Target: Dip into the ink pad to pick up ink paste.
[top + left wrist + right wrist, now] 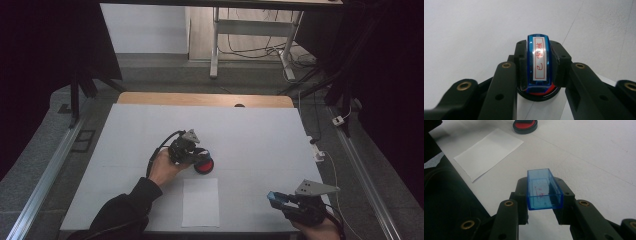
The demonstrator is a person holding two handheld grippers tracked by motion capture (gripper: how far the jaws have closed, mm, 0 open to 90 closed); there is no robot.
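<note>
At frame centre, left gripper [196, 152] clamps the stamp [539, 61] onto the ink pad [204, 165]; tilting risks uneven inking, while right gripper [278, 199] grips the blue cap [544, 190].

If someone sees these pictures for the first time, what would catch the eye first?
Probably the blue stamp clamped in the left gripper, pressed down onto the red ink pad near the table's middle. Next, the empty blue cap held by the right gripper at the near right edge. A white paper sheet lies between them, near the front edge.
</note>
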